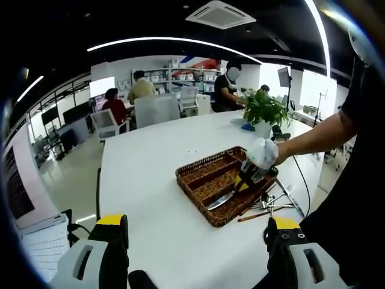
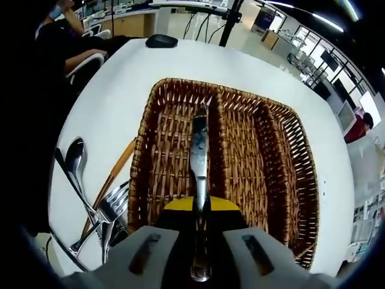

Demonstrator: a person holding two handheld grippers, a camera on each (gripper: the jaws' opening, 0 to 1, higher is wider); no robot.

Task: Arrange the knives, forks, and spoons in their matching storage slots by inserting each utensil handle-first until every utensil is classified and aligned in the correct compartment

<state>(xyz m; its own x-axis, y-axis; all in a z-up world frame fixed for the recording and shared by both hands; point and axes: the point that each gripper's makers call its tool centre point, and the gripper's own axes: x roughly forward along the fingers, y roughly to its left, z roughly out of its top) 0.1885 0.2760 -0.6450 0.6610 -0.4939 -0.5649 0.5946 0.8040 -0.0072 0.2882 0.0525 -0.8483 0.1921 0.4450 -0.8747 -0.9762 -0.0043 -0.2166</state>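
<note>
The right gripper (image 2: 200,241) was clamped on a knife (image 2: 199,162), holding it by one end so the rest ran straight out ahead over the wicker tray (image 2: 301,174). The knife's long axis lay parallel to the tray's dividers, hanging above the leftmost of the three slots, close to the first divider. Which end was the handle I could not tell for certain, though the gripped end looked like the handle, which would put the blade leading. From the left gripper view, the right gripper (image 1: 255,171) hovered over the tray's (image 1: 201,180) near end, the knife (image 1: 224,198) angled down toward it. The left gripper (image 1: 195,241) stood well back at the table's (image 1: 144,180) near edge, jaws apart and empty, so the right one was clearly nearer.

All three slots looked empty. Beside the tray's left edge lay a loose heap (image 2: 99,201): at least one spoon, one fork, and a wooden-handled piece; the rest were too tangled to count.
</note>
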